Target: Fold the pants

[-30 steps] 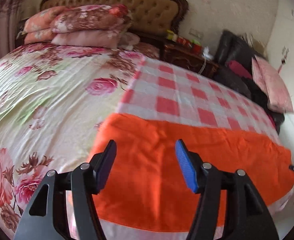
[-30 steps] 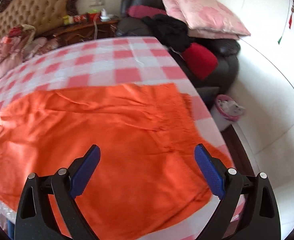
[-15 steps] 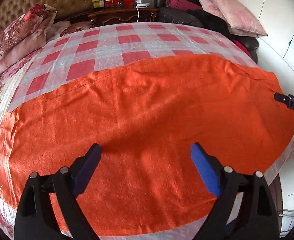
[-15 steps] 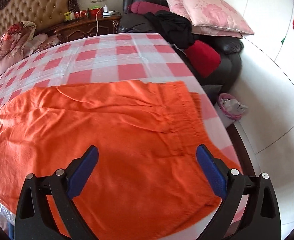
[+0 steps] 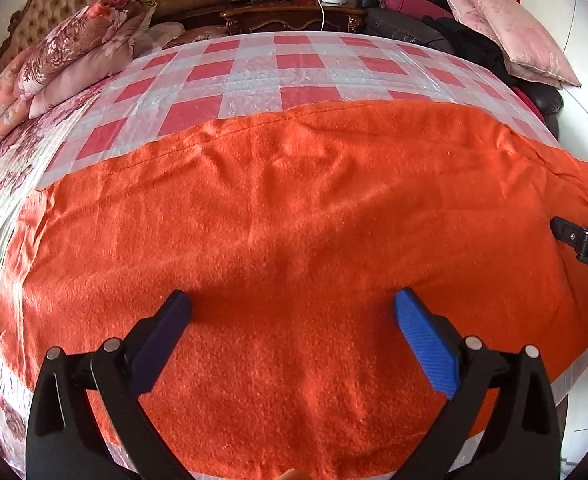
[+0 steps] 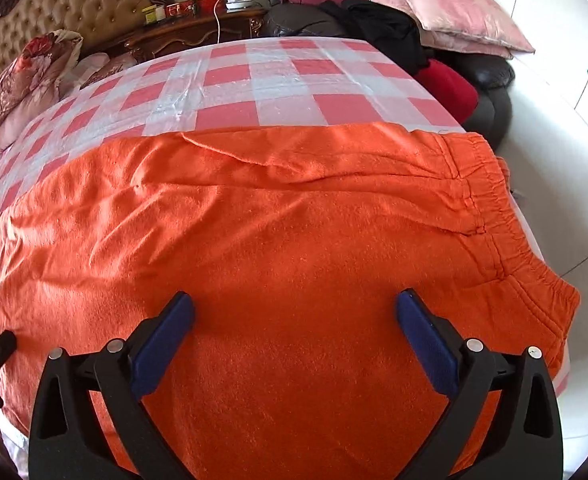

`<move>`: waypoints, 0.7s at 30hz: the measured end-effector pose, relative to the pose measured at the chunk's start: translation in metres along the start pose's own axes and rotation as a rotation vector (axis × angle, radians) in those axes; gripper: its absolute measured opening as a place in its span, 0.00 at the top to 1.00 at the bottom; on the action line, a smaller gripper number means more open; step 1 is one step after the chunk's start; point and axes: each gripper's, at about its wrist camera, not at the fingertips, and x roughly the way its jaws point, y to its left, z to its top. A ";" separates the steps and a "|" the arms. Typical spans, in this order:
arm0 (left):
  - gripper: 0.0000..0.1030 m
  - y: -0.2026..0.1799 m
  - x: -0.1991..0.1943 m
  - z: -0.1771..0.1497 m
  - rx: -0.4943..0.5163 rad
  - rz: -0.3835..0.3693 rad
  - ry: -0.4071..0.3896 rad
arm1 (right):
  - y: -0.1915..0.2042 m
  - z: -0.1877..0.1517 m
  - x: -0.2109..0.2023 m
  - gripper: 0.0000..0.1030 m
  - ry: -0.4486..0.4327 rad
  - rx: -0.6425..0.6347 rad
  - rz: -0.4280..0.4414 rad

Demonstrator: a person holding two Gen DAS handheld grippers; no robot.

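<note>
Orange pants point(image 5: 294, 216) flat across checked cloth point(image 5: 254, 76), waistband point(image 6: 506, 216) at bed's edge, both jaws spread, empty

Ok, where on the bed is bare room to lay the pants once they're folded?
Free: the checkered sheet between the orange pants' far edge and the nightstand. Crowded: the stacked quilts toward the headboard, and the sofa side, piled with pillows and clothes.
</note>
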 end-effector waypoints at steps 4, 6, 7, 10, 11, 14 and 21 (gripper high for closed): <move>0.01 -0.001 -0.001 -0.003 0.005 0.003 -0.022 | -0.002 0.001 0.001 0.04 0.018 0.005 0.006; 0.01 -0.001 -0.001 -0.002 0.008 0.004 -0.022 | -0.001 0.002 0.001 0.04 0.023 0.001 0.008; 0.01 -0.002 -0.001 -0.002 0.010 0.003 -0.021 | -0.001 0.003 0.001 0.04 0.026 -0.003 0.008; 0.11 0.003 -0.005 -0.002 0.008 0.001 -0.027 | 0.001 0.005 -0.001 0.05 0.057 0.005 -0.008; 0.15 0.008 -0.008 -0.001 -0.001 -0.003 -0.038 | 0.003 0.004 -0.007 0.05 0.048 0.005 0.004; 0.34 0.034 -0.010 -0.001 -0.049 -0.006 -0.044 | 0.021 0.001 -0.023 0.05 0.015 -0.028 0.056; 0.42 0.109 -0.016 -0.008 -0.121 0.068 -0.057 | 0.080 -0.008 -0.041 0.05 0.018 -0.133 0.106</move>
